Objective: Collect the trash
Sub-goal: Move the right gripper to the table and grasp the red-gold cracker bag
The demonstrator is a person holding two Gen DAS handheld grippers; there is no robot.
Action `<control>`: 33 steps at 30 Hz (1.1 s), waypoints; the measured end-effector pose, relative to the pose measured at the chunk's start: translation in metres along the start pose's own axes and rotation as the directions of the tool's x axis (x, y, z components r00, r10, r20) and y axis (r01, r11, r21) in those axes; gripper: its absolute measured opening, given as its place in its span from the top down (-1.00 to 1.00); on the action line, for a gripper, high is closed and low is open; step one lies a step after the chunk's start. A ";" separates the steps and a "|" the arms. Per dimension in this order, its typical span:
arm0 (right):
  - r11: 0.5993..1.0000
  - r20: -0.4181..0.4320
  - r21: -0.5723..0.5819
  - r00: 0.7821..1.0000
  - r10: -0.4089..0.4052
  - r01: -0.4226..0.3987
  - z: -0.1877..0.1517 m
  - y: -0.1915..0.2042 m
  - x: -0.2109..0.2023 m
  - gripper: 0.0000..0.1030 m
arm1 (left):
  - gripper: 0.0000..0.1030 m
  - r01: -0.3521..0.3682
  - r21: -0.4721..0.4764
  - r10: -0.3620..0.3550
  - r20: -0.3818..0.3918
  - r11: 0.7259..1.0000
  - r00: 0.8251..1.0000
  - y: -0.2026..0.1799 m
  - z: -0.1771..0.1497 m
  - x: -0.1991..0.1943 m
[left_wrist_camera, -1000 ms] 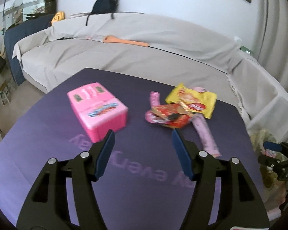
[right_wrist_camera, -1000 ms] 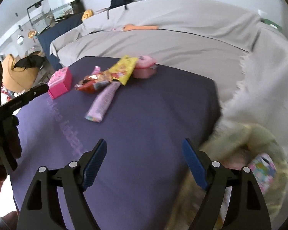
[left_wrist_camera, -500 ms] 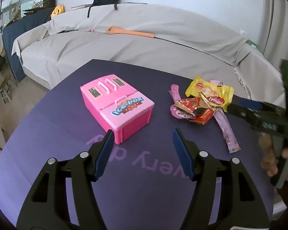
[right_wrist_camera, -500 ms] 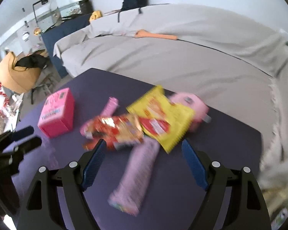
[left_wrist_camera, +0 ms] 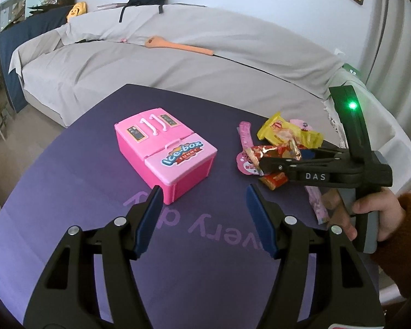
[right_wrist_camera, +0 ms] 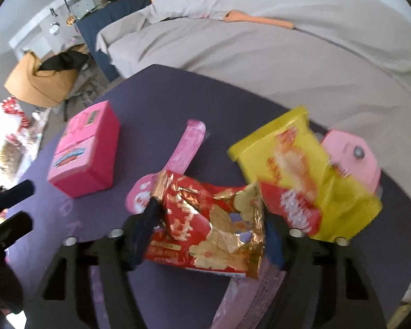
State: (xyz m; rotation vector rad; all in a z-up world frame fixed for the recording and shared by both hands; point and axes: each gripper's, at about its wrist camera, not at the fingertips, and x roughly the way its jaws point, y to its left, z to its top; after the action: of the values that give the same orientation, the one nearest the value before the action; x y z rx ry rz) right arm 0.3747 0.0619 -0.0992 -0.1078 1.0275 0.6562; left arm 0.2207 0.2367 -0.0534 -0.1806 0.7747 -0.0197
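Red foil snack wrapper [right_wrist_camera: 211, 227] lay crumpled in the litter pile near the right edge of the purple tabletop [left_wrist_camera: 101, 181], overlapping the yellow wrapper [right_wrist_camera: 296, 164] and pink wrappers [right_wrist_camera: 186, 142]. Right gripper [right_wrist_camera: 208, 235] straddled it, jaws closing, wrapper between them; firm pinch not yet evident. Step judged: grasp of the first piece of trash. Next move called for full closure, then a clean lift without dragging neighbours. Left gripper [left_wrist_camera: 202, 216] hung spread and empty, beside the pink toy fridge [left_wrist_camera: 164, 156].
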 end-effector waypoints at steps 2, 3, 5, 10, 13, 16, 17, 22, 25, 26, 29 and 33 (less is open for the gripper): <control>1.000 0.000 -0.007 1.000 0.005 -0.005 -0.003 0.000 -0.006 -0.02 | -0.15 0.004 0.002 -0.004 0.002 1.000 1.000 -0.003 0.001 -0.001; 1.000 0.006 -0.016 1.000 0.002 -0.002 -0.005 0.000 -0.011 0.08 | -0.15 0.005 0.005 -0.005 0.003 1.000 1.000 -0.005 0.001 -0.001; 1.000 0.019 -0.027 1.000 -0.005 0.006 -0.008 0.001 -0.021 0.18 | -0.15 0.007 0.011 -0.007 0.005 1.000 1.000 -0.010 0.001 -0.002; 0.999 0.087 -0.038 0.996 -0.024 0.027 -0.012 -0.001 -0.055 0.32 | -0.16 0.008 0.035 -0.008 0.005 0.999 1.000 -0.026 0.003 -0.001; 0.999 0.138 -0.015 0.990 -0.028 0.031 -0.014 -0.012 -0.081 0.35 | -0.16 0.013 0.056 -0.013 0.001 0.998 1.000 -0.040 0.005 -0.001; 0.998 0.180 0.007 0.982 -0.056 0.056 -0.019 -0.025 -0.105 0.36 | -0.16 0.027 0.080 -0.026 -0.004 0.996 1.000 -0.056 0.006 0.001; 0.998 0.191 0.017 0.980 -0.065 0.063 -0.023 -0.031 -0.112 0.36 | -0.16 0.034 0.089 -0.033 -0.008 0.995 0.999 -0.063 0.007 0.003; 0.990 0.213 0.081 0.969 -0.126 0.111 -0.046 -0.068 -0.139 0.36 | -0.16 0.045 0.144 -0.041 -0.028 0.989 0.999 -0.099 0.011 0.014; 0.984 0.209 0.121 0.966 -0.152 0.128 -0.062 -0.090 -0.145 0.36 | -0.16 0.059 0.186 -0.051 -0.048 0.981 0.998 -0.125 0.014 0.024; 0.982 0.206 0.141 0.966 -0.157 0.129 -0.067 -0.099 -0.146 0.36 | -0.16 0.067 0.200 -0.057 -0.054 0.978 0.997 -0.134 0.014 0.027; 0.972 0.202 0.188 0.963 -0.177 0.140 -0.083 -0.122 -0.150 0.36 | -0.16 0.086 0.231 -0.072 -0.070 0.969 0.995 -0.157 0.015 0.036; 0.963 0.200 0.231 0.962 -0.187 0.139 -0.098 -0.145 -0.153 0.36 | -0.16 0.095 0.257 -0.073 -0.093 0.962 0.993 -0.181 0.016 0.052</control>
State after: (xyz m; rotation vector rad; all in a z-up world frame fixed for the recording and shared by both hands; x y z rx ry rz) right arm 0.3277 -0.1614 -0.0560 0.0678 0.8586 0.3922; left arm 0.2782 0.0570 -0.0479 0.0384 0.8391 -0.2104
